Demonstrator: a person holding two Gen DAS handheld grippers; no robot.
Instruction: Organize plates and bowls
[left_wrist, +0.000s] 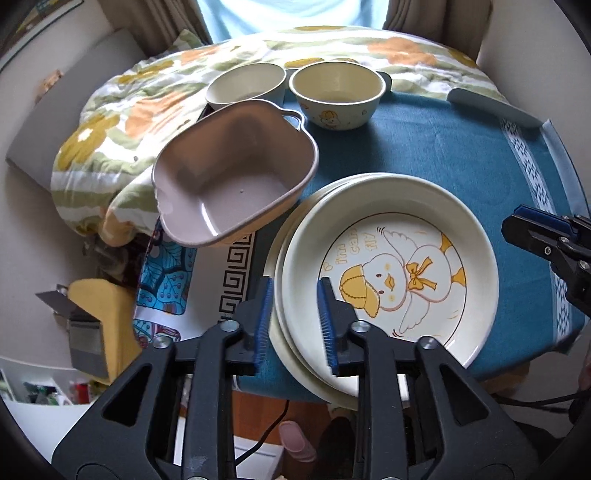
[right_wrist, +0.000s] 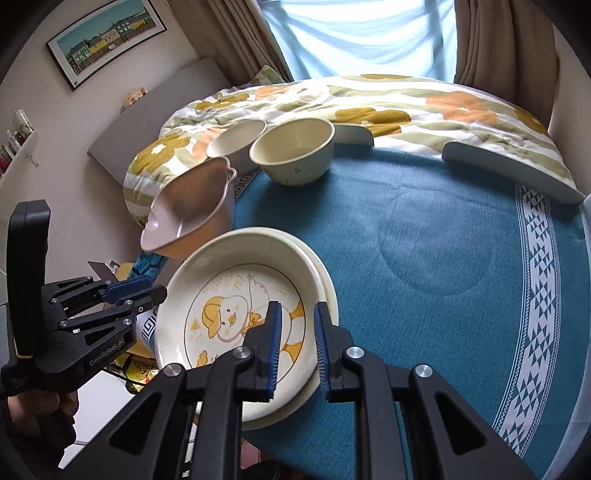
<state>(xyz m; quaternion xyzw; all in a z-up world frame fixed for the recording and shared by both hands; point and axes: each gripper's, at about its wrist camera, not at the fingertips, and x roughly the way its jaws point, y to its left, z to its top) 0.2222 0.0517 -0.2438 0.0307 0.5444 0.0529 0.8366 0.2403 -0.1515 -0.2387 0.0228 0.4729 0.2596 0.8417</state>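
Note:
A cream duck-print plate lies stacked on another cream plate at the near edge of the blue tablecloth. My left gripper is open, its jaws straddling the stack's left rim. My right gripper is open, its jaws straddling the top plate's right rim. A pink handled bowl sits tilted at the table's left edge. Two cream bowls stand behind it: a plain one and a duck-print one.
A flowered quilt lies behind and left of the table. A white curved backrest sits at the far right edge. The table's left edge drops to a patterned cloth and floor clutter. The blue cloth spreads right.

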